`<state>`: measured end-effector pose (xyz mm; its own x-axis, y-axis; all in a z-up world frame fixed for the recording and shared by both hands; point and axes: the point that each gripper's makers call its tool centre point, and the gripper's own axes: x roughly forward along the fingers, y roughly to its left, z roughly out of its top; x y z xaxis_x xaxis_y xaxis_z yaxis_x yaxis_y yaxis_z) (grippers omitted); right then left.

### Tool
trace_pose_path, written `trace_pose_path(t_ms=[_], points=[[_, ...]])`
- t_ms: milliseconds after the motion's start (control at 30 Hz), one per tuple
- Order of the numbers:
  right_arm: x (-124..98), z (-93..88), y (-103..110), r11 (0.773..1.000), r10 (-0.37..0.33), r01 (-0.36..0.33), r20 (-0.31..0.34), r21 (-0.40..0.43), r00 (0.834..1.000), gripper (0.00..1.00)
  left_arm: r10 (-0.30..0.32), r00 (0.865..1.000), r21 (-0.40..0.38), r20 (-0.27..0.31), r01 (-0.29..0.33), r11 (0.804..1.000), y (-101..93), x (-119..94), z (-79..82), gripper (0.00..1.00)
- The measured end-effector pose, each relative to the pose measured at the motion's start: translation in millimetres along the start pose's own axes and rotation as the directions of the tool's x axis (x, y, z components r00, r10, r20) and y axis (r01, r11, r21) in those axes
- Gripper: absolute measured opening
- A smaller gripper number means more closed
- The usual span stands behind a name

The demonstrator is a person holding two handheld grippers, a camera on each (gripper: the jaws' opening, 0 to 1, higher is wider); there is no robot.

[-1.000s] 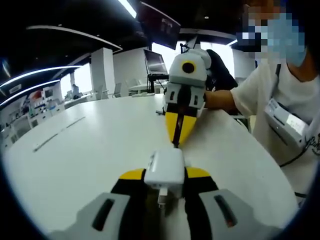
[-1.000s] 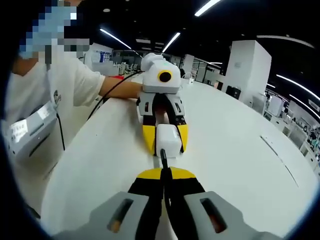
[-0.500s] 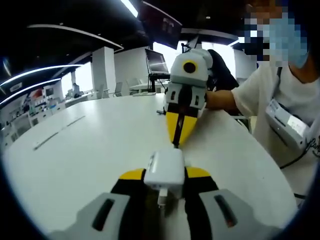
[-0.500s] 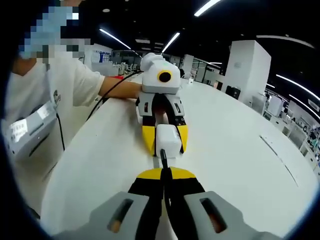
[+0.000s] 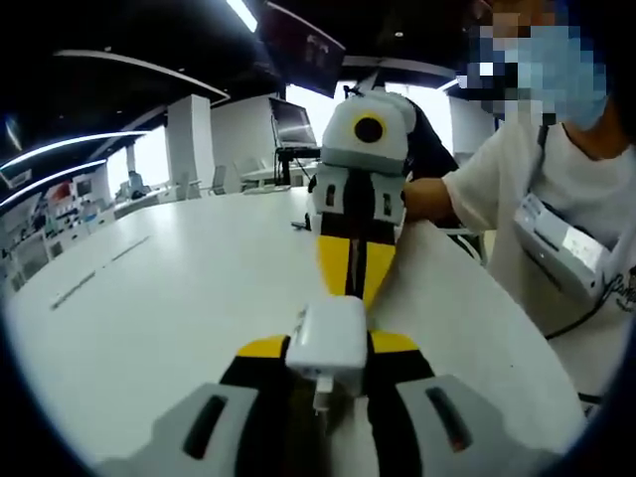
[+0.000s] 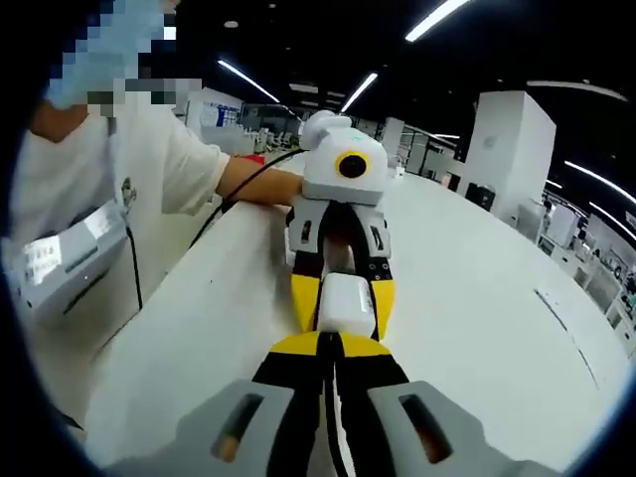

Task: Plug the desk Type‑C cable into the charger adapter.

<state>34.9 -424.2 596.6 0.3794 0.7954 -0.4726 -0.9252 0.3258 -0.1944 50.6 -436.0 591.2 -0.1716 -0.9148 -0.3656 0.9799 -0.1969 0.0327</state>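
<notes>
A wide white counter [image 5: 179,298] curves through a big open office with strip lights overhead and white pillars behind. A person in a pale short-sleeved shirt [image 5: 556,219] stands at its edge, one gripper in each hand, the two pointed nose to nose above the surface.

In the left gripper view, the left gripper [image 5: 328,350] is clamped on a white charger [image 5: 327,338], its yellow-tipped jaws pressing the block from both sides, with the metal prongs pointing back toward the camera. The right gripper [image 5: 355,273] comes in from the far side, its jaws pressed together, tips just at the charger's far face.

In the right gripper view, the right gripper [image 6: 333,348] has its jaws closed tight on a thin black cable [image 6: 334,417], which runs back between them toward the camera. Its tips sit right against the charger [image 6: 346,303], held by the left gripper [image 6: 343,298]. The plug end is hidden where the two meet, so I cannot tell whether it is seated.
</notes>
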Motion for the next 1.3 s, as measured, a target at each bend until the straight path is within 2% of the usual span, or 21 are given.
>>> trace_pose_path(t_ms=[133,1300], points=[[-4.2,3.7,-1.9,1.0,-0.002,0.001,0.023,0.023,1.0,0.03,0.006,1.0,0.001,0.002,-0.006,1.0,-1.7,0.5,-1.6,0.28],[-4.3,4.7,-1.8,0.999,-0.024,0.023,0.024,0.025,0.999,0.04,0.01,1.0,0.002,0.01,-0.01,1.0,-1.3,-2.6,0.9,0.28]])
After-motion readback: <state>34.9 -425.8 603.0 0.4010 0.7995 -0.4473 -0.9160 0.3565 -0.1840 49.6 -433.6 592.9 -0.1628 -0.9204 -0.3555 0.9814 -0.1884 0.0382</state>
